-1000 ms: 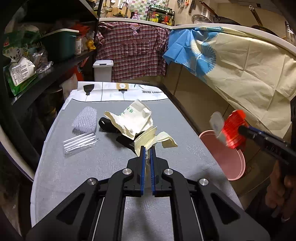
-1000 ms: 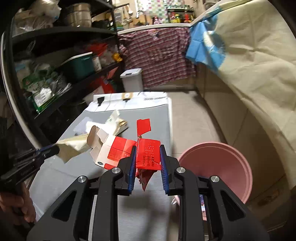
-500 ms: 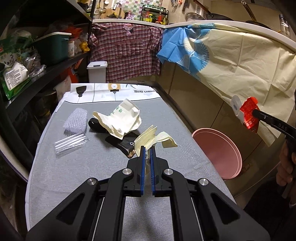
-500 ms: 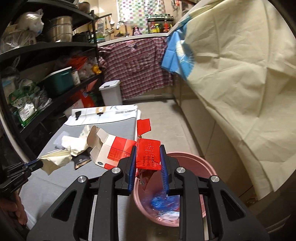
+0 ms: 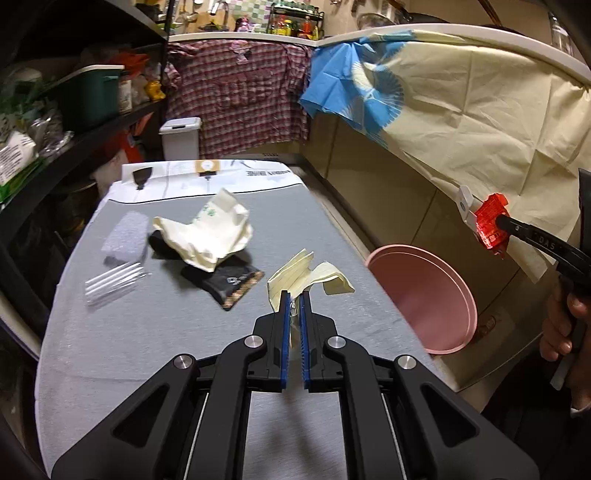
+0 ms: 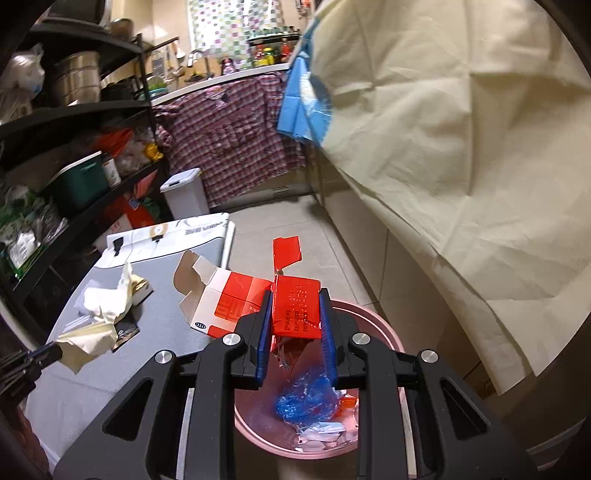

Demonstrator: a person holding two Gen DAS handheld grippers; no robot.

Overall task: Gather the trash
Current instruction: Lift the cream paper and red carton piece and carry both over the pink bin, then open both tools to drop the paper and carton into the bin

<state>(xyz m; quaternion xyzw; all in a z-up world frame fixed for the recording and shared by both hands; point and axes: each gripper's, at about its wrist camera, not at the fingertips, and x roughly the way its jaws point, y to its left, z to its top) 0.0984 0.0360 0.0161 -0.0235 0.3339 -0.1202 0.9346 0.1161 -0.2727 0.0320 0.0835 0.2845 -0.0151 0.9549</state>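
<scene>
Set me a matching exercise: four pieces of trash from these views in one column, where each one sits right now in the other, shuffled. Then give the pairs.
Things
1. red and white carton
2. pale yellow paper
3. blue plastic wrapper
4. black packet

Places
A. lying in the pink bin
B. lying on the grey table
C. clamped in the right gripper, above the bin
D. pinched in the left gripper

Pairs: 1-C, 2-D, 3-A, 4-B

1. Warm, dim indoor light — brighter on the far counter (image 5: pixel 240 35).
2. Fisheye bending curves every edge; corners fall black.
3. Shelves (image 6: pixel 74 110) sit in shadow — slightly soft throughout.
</scene>
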